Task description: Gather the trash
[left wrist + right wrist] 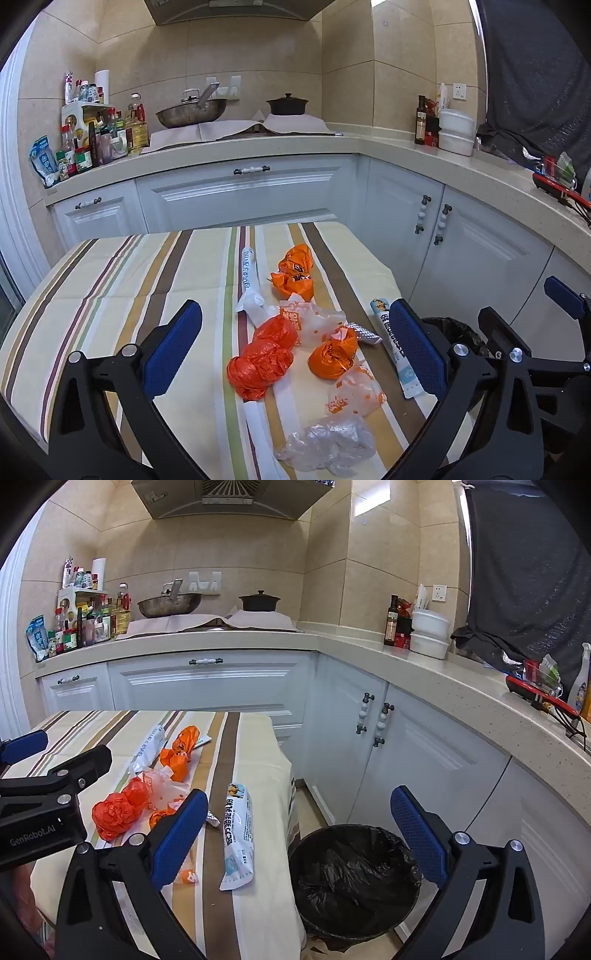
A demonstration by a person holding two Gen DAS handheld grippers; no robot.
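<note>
Left wrist view looks down over a table (110, 280) covered in a striped cloth, with the trash strewn along its middle and right side. The left gripper (295, 347) hangs above the pile with its two blue-padded fingers (171, 347) spread as wide as they go, nothing between them. Counted here: three crumpled orange bags, one (295, 271) at the far end, a larger one (264, 360) in the middle and a smaller one (332, 356) just right of it. Two long white printed wrappers lie lengthwise, one (249, 273) left of the far orange bag and one (393, 347) near the table's right edge. One clear crumpled plastic bag (328, 445) sits nearest the camera, a thin white-and-orange printed bag (354, 395) just beyond it, and a small silver foil scrap (364, 334) lies beside the small orange bag.

Right wrist view shows the right gripper (299, 836), its jaws likewise fully apart and holding nothing, one finger over the table's edge and the other over the floor. One round bin (354, 880) lined with a black bag stands on the floor just beside the table, near the white cabinets (424, 760). On the counter (221, 642) behind stand one wok (170, 605), one dark lidded pot (259, 602) and two stacked white tubs (430, 633).
</note>
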